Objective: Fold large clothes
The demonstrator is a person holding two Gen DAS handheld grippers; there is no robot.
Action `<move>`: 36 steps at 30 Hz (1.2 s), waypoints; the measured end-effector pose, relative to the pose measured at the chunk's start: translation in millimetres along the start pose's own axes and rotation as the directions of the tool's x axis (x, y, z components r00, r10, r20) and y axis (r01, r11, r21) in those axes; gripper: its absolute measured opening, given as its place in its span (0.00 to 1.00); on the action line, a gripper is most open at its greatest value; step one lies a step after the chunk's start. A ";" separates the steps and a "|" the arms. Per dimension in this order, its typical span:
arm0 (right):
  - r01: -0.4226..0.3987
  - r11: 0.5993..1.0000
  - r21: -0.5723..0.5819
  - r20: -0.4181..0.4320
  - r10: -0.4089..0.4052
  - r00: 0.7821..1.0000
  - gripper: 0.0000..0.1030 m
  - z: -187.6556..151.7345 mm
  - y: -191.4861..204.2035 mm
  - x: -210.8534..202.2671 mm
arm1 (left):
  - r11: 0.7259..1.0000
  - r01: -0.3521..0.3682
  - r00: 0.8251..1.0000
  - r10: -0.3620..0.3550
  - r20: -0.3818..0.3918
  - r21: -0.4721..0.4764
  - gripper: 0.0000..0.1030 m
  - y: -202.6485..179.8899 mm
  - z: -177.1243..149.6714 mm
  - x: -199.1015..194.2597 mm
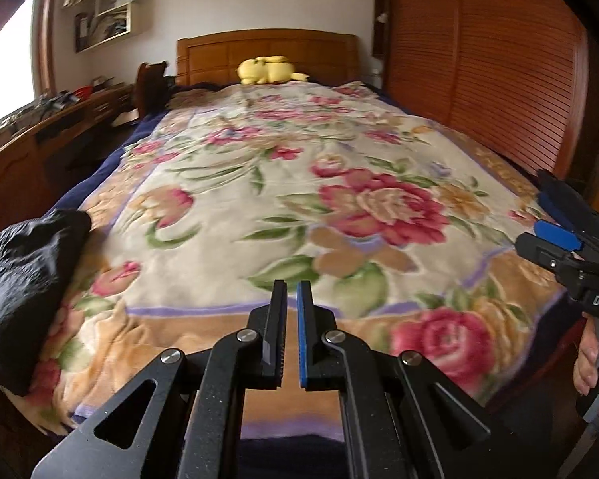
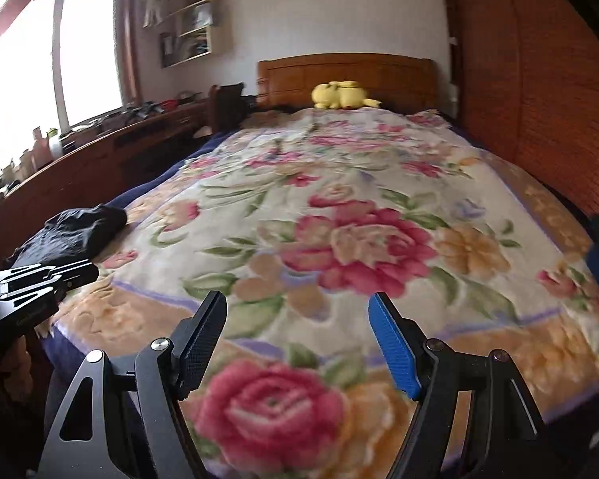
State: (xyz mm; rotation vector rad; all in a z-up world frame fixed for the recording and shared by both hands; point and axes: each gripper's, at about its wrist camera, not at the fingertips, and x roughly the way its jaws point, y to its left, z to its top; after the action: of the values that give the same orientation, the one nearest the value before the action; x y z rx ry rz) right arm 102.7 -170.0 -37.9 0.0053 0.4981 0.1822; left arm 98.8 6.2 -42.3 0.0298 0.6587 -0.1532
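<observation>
Here, at about nine o'clock on the bed, the crumpled black cloth garment (image 1: 28, 279) lies bunched at the left edge of the flower-patterned plush blanket (image 1: 299, 207). The left gripper (image 1: 291, 333) has its fingers closed on nothing. The right gripper (image 2: 307, 343), toward three o'clock, holds its fingers wide apart, also empty.

The risk, I think, is that a pinch takes the soft blanket together with the garment, or drags the garment off the edge. At twelve o'clock a yellow plush toy (image 1: 265, 70) rests by the wooden headboard (image 1: 267, 52), well apart. Nothing blocks the way.
</observation>
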 end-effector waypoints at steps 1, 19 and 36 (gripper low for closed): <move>0.010 1.000 0.006 0.004 -0.010 1.000 0.73 -1.4 0.3 -5.0 | 1.000 0.004 1.000 -0.004 0.005 0.008 0.05 -6.6 1.0 -3.3; 0.062 0.997 0.047 0.225 -0.071 0.972 0.73 -18.8 12.1 -144.2 | 1.000 0.018 0.981 -0.020 0.193 0.014 0.05 -35.0 21.2 -105.9; 0.090 0.996 0.030 0.260 -0.094 0.961 0.73 -28.3 7.7 -136.9 | 1.000 0.010 0.974 -0.005 0.224 -0.022 0.05 -25.9 18.6 -119.6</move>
State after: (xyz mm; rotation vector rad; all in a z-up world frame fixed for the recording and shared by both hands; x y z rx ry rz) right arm -30.2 -187.5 2.5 0.0235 0.2360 0.0836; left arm 12.9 -5.0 46.1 -0.0122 0.4347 -0.1539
